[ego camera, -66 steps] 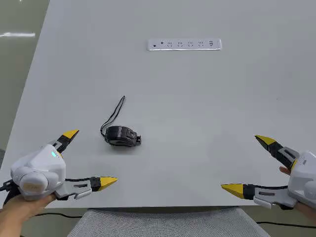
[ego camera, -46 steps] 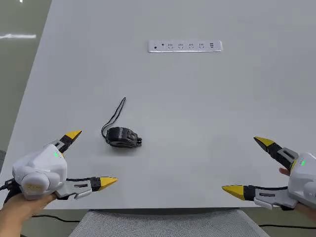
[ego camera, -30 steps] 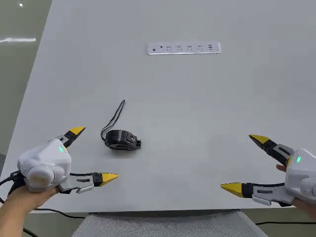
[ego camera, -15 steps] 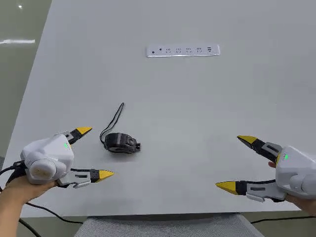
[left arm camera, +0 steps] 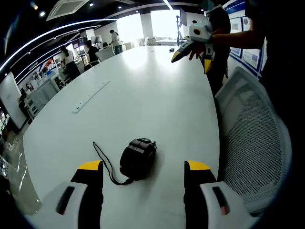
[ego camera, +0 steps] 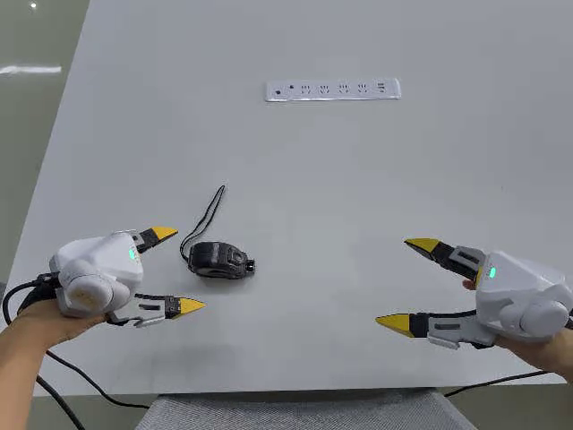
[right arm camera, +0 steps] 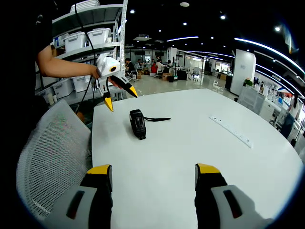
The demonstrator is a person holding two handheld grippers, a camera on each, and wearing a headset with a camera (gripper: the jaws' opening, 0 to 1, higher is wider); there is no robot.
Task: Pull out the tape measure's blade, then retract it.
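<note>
The big white table (ego camera: pixel 376 170) has lots of bare room on the right. The right gripper (ego camera: pixel 406 282) and left gripper (ego camera: pixel 177 270) are wide open. The small black tape measure (ego camera: pixel 218 260) lies just right of the left one, its thin strap (ego camera: pixel 204 215) pointing far.

The head view looks steeply down on the pale grey tabletop (ego camera: pixel 358 161); the left gripper view sits low, close to the small black tape measure (left arm camera: pixel 137 157); the right gripper view faces it from farther off. All three share both.
</note>
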